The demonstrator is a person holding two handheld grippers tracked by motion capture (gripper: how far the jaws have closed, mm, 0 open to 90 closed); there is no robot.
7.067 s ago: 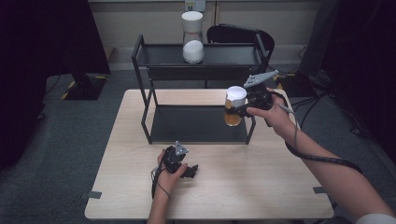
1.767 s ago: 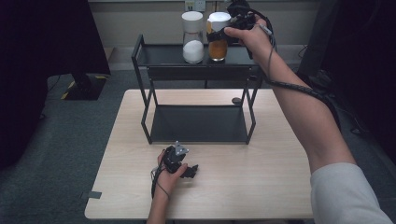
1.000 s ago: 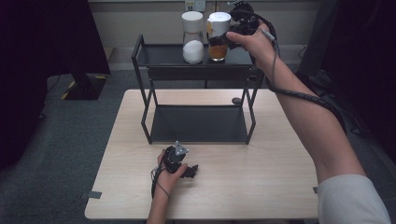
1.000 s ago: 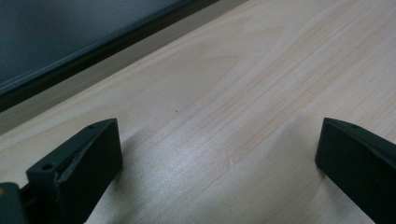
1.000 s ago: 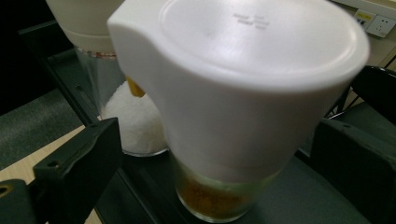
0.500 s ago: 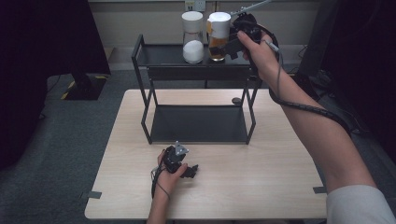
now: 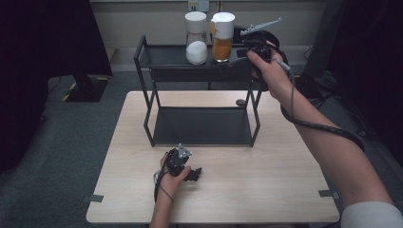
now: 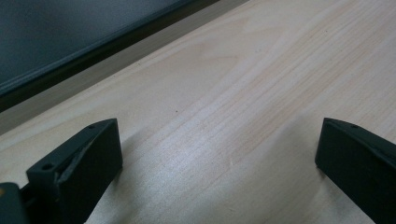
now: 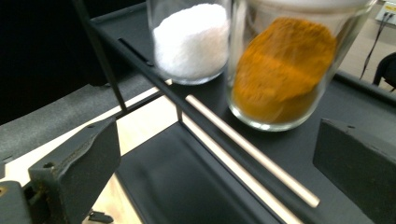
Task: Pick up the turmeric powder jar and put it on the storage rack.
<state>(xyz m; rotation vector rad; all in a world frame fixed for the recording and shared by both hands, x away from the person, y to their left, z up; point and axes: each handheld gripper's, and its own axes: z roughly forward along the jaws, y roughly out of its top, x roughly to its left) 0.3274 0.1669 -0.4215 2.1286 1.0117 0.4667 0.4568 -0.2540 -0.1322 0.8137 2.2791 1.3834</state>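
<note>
Two jars are standing side by side on the top shelf of the black rack (image 7: 142, 57): a jar of white powder (image 7: 196, 38) and a jar of orange powder (image 7: 222, 37). The right gripper (image 7: 247, 56) is hovering just beside the orange jar, jaws spread wide and gripping nothing. The right gripper view is showing both jars close up, the orange one (image 9: 285, 70) tilted in that frame. The left gripper (image 7: 194, 174) is resting on the wooden table (image 7: 266, 190), near its front edge. The left gripper view is showing its jaws wide apart over bare wood.
</note>
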